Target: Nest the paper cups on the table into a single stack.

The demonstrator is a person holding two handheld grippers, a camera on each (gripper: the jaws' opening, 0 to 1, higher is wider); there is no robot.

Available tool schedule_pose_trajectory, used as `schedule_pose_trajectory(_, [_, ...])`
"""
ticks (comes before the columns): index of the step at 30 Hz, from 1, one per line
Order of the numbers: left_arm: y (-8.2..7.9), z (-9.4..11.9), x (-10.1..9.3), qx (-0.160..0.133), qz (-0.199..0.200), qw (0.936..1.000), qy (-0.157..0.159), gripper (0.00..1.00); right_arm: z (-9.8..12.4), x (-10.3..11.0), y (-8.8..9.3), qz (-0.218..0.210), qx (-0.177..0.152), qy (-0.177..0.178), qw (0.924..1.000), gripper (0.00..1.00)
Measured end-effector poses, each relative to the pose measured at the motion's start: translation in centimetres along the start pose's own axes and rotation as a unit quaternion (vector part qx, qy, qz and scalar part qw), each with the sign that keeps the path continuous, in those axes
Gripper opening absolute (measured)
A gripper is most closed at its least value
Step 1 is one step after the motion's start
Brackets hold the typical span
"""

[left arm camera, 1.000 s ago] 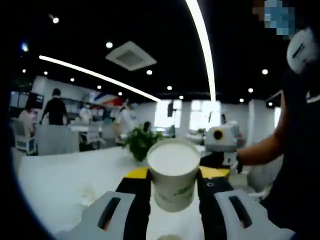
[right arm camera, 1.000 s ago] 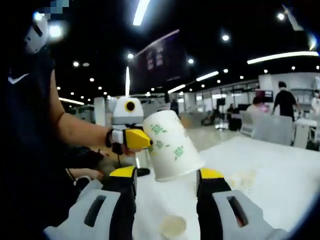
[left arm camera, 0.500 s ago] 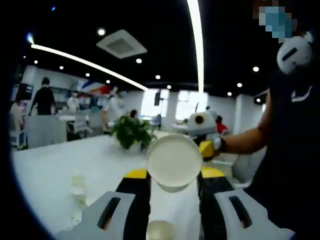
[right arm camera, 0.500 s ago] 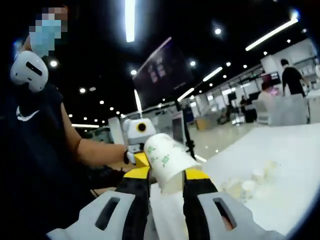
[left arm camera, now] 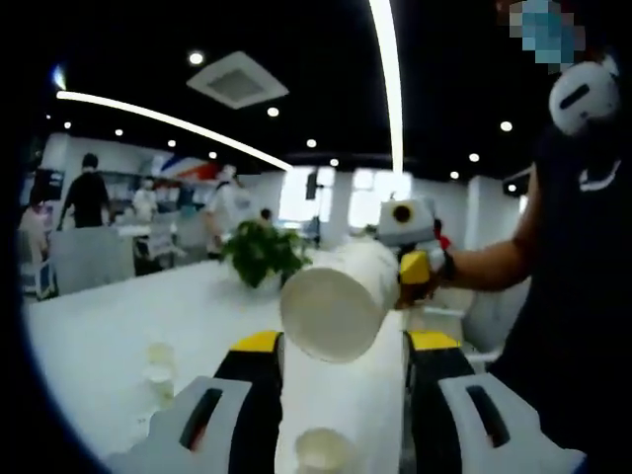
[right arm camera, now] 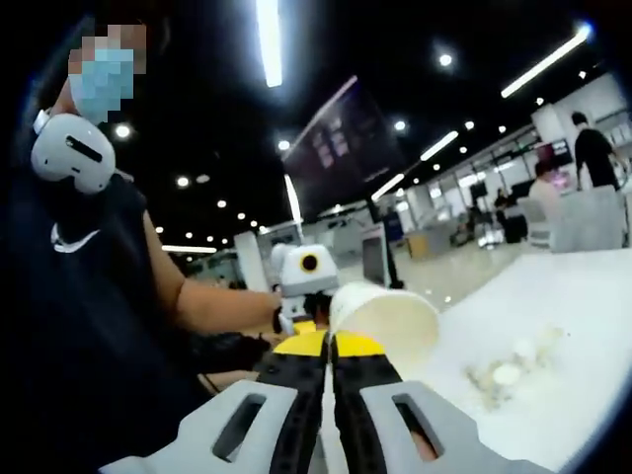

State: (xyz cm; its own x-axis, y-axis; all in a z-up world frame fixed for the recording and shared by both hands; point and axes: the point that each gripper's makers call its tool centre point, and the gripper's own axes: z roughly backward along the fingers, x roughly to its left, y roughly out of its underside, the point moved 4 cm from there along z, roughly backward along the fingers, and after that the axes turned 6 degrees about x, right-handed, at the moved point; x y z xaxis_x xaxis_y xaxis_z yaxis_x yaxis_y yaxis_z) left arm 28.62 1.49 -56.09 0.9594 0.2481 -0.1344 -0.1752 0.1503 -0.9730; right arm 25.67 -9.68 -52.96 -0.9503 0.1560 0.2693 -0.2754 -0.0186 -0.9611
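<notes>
While the right gripper [right arm camera: 329, 348] pinches the rim of a cup [right arm camera: 383, 326] between jaws drawn nearly together, the cup lies on its side above a white table [right arm camera: 573, 326], its open mouth turned toward the right gripper view's camera. In the left gripper view the cup [left arm camera: 341, 299] hangs in the air with its mouth facing the lens, above and between the jaws of the left gripper [left arm camera: 342, 360], which stand wide apart and touch nothing. There the right gripper [left arm camera: 415, 267] shows as a yellow tip at the cup's far end, on the right. In the right gripper view the left gripper [right arm camera: 308, 296] sits just behind and left of the cup. Another cup [left arm camera: 324, 449] stands upright on the table [left arm camera: 99, 346] below the left jaws, and a few small cups [left arm camera: 158, 363] rest further left. A cluster of cups [right arm camera: 509, 367] lies on the table right of the held one. A plant [left arm camera: 262, 259] stands at the table's far side.
</notes>
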Motion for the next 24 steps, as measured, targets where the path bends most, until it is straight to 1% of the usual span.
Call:
schedule_pose_trajectory(2, [0.0,0.0,0.2,-0.001,0.001,1.0000,-0.010,0.61,0.1,-0.1,-0.6,0.009,0.001,0.008,0.9999,0.00])
schedule_pose_trajectory(3, [0.2,0.1,0.6,0.001,-0.008,0.9995,-0.030,0.65,0.2,-0.2,-0.9,0.015,0.003,0.013,0.9998,0.00])
schedule_pose_trajectory(4, [0.8,0.3,0.9,0.021,-0.024,0.9980,-0.055,0.70,0.3,-0.3,-1.2,0.022,0.010,0.019,0.9995,0.00])
schedule_pose_trajectory(5, [1.3,0.4,1.1,0.031,-0.023,0.9969,-0.069,0.72,0.4,-0.5,-1.5,0.029,0.019,0.029,0.9990,0.00])
schedule_pose_trajectory(6, [2.2,0.7,1.5,0.046,-0.019,0.9944,-0.094,0.74,0.6,-0.7,-1.8,0.018,0.032,0.038,0.9986,0.00])
schedule_pose_trajectory(7, [2.7,0.9,1.7,0.054,-0.014,0.9928,-0.107,0.75,0.6,-0.7,-2.3,0.016,0.032,0.037,0.9987,0.00])
schedule_pose_trajectory(8, [3.2,1.1,1.7,0.055,-0.007,0.9920,-0.113,0.76,0.8,-0.7,-2.9,0.022,0.034,0.038,0.9984,0.00])
schedule_pose_trajectory(9, [3.9,1.4,1.7,0.053,0.000,0.9907,-0.125,0.79,0.9,-0.7,-3.0,0.025,0.037,0.040,0.9982,0.00])
schedule_pose_trajectory(10, [4.3,1.6,1.7,0.050,0.002,0.9898,-0.133,0.82,1.0,-0.8,-3.4,0.042,0.050,0.049,0.9966,0.00])
schedule_pose_trajectory(12, [5.6,2.2,1.6,0.056,0.007,0.9864,-0.154,0.89,1.1,-0.8,-4.2,0.064,0.065,0.057,0.9942,0.00])
schedule_pose_trajectory(13, [6.3,2.4,1.4,0.059,0.013,0.9852,-0.160,0.92,1.1,-0.7,-4.5,0.069,0.073,0.057,0.9933,0.00])
schedule_pose_trajectory(14, [6.8,2.6,1.3,0.061,0.017,0.9844,-0.164,0.94,1.2,-0.8,-4.6,0.075,0.089,0.059,0.9915,0.00])
schedule_pose_trajectory(16, [7.7,3.0,1.1,0.065,0.020,0.9823,-0.175,0.98,1.3,-0.9,-5.0,0.100,0.123,0.070,0.9849,0.00])
schedule_pose_trajectory(17, [8.3,3.3,1.0,0.068,0.021,0.9797,-0.187,0.98,1.3,-0.8,-5.3,0.113,0.143,0.071,0.9806,0.00])
schedule_pose_trajectory(18, [8.7,3.5,0.9,0.068,0.027,0.9785,-0.193,0.98,1.2,-0.8,-5.5,0.125,0.163,0.073,0.9760,0.00])
schedule_pose_trajectory(19, [9.1,3.7,0.8,0.066,0.031,0.9770,-0.200,0.98,1.2,-0.7,-5.7,0.132,0.178,0.073,0.9724,0.00])
schedule_pose_trajectory(20, [9.8,4.0,0.8,0.066,0.033,0.9738,-0.215,0.98,1.1,-0.7,-5.8,0.138,0.192,0.074,0.9687,0.00])
schedule_pose_trajectory(21, [10.3,4.2,0.7,0.065,0.038,0.9718,-0.223,0.98,1.0,-0.5,-6.0,0.146,0.214,0.071,0.9632,0.00])
schedule_pose_trajectory(22, [11.0,4.3,0.3,0.061,0.048,0.9705,-0.228,0.98,0.9,-0.5,-6.2,0.150,0.227,0.070,0.9599,0.00])
schedule_pose_trajectory(23, [11.6,4.4,0.0,0.060,0.049,0.9701,-0.230,0.98,0.8,-0.4,-6.3,0.157,0.252,0.068,0.9524,0.00])
schedule_pose_trajectory(24, [12.2,4.4,-0.2,0.060,0.050,0.9692,-0.234,0.98,0.7,-0.5,-6.5,0.160,0.268,0.072,0.9471,0.00])
